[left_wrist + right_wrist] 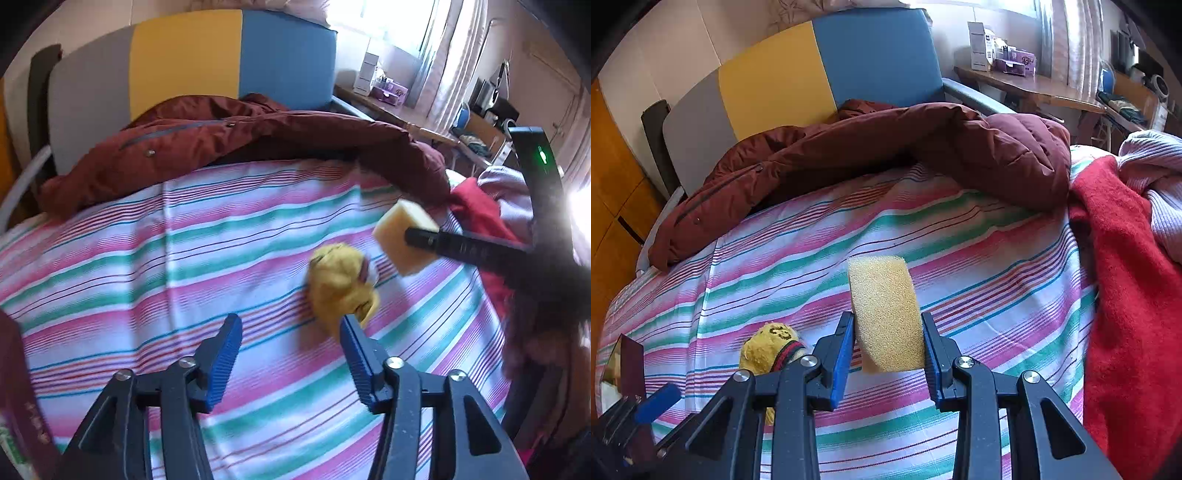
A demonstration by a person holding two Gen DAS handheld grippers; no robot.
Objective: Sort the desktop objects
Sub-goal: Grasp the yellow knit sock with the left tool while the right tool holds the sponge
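Sponge [886,317]: yellow porous block, upright, lifted clear of the striped bedsheet [979,266], gripped at both sides.
Yellow sock [341,282]: balled, lying on the sheet, near left of the sponge.

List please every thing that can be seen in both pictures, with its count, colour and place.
sponge: one, yellow, between the right claw's pads, above the sheet
balled sock: one, yellow with a dark band, on the sheet left of the sponge
striped sheet: one, pink, green and white, over the bed
padded jacket: one, dark red, at the far edge
red cloth: one, at the right edge
headboard: one, grey, yellow and blue, behind
left claw: one, black with blue pads, open, empty
right claw: one, shut on the sponge
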